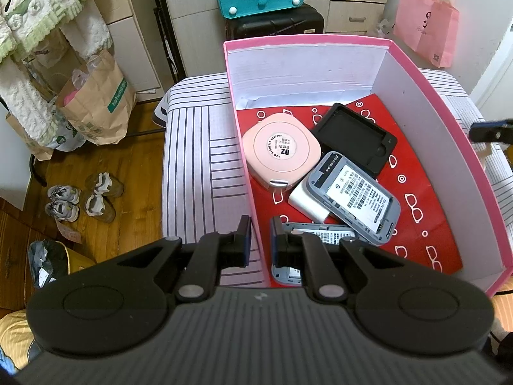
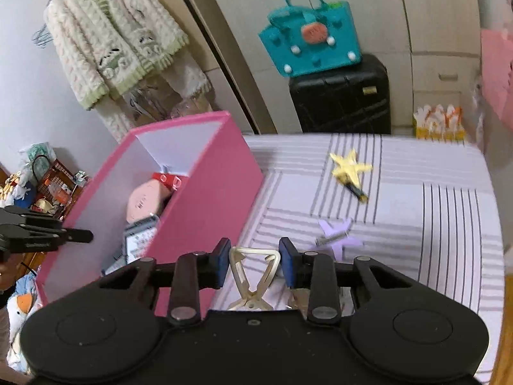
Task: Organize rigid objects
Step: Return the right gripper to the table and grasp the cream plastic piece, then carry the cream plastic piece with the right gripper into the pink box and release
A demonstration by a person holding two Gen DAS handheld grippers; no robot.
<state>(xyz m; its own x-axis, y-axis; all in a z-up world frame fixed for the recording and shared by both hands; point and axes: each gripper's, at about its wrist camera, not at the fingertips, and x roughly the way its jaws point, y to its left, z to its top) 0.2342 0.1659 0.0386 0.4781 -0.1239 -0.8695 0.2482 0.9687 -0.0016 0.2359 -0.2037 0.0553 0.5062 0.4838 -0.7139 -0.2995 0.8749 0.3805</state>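
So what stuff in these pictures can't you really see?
- Left wrist view: the grey device nearest the camera is mostly behind the left hand-held gripper.
- Right wrist view: the pink box wall hides most of its contents.
- Right wrist view: the gold clip between the right hand-held gripper pads; contact is unclear.

The right gripper (image 2: 255, 264) holds its jaws apart around a pale gold triangular metal clip (image 2: 254, 276) on the striped bedsheet (image 2: 433, 211). A tall pink cardboard box (image 2: 205, 205) stands just beside, on the left.
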